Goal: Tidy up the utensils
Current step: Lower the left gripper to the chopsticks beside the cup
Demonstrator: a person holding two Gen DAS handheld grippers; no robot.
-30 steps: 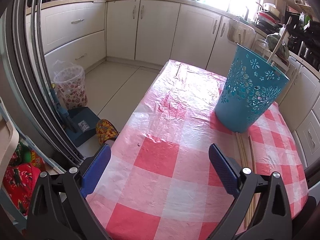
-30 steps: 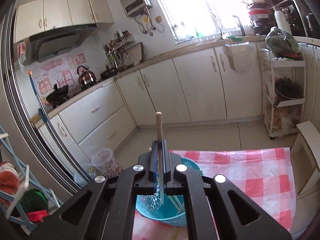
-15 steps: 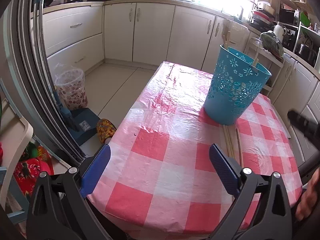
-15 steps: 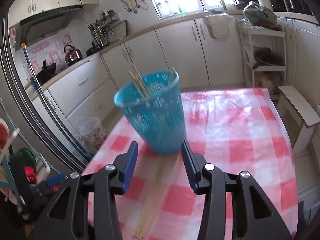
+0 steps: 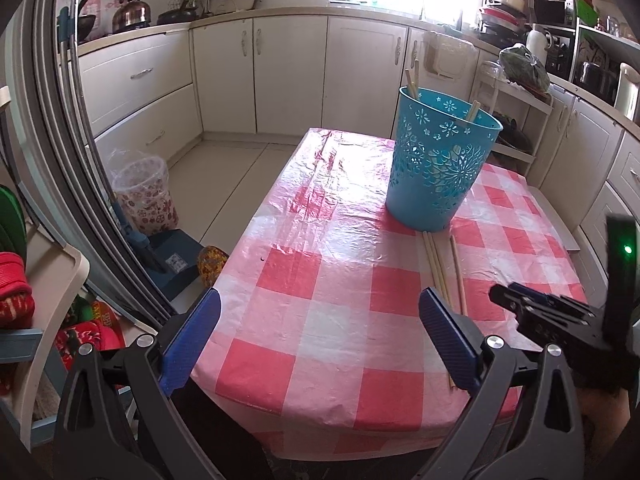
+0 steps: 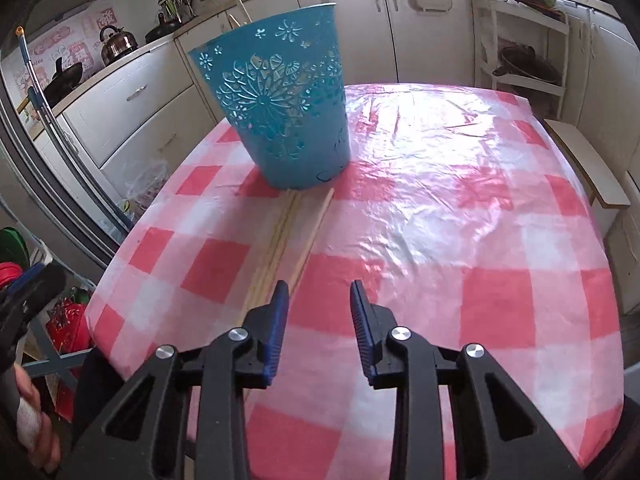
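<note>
A blue perforated basket [image 5: 440, 160] stands on the red-checked table [image 5: 320, 280] with a few wooden chopsticks sticking out of its rim. It also shows in the right wrist view [image 6: 280, 100]. Several loose chopsticks [image 5: 440, 268] lie on the cloth in front of it, also seen in the right wrist view [image 6: 288, 232]. My left gripper [image 5: 320, 320] is open and empty over the table's near edge. My right gripper [image 6: 318, 300] is open and empty, low over the near ends of the chopsticks, and shows at the right of the left wrist view [image 5: 516, 300].
Kitchen cabinets [image 5: 280, 72] line the far walls. A small bin with a plastic bag [image 5: 144, 196] stands on the floor left of the table. A wooden bench [image 6: 584, 168] runs along the table's right side. A shelf rack [image 6: 524, 48] stands behind.
My right gripper held a chopstick over the basket, let it go inside, opened, and came down to the loose chopsticks. My left gripper pulled back from the basket.
</note>
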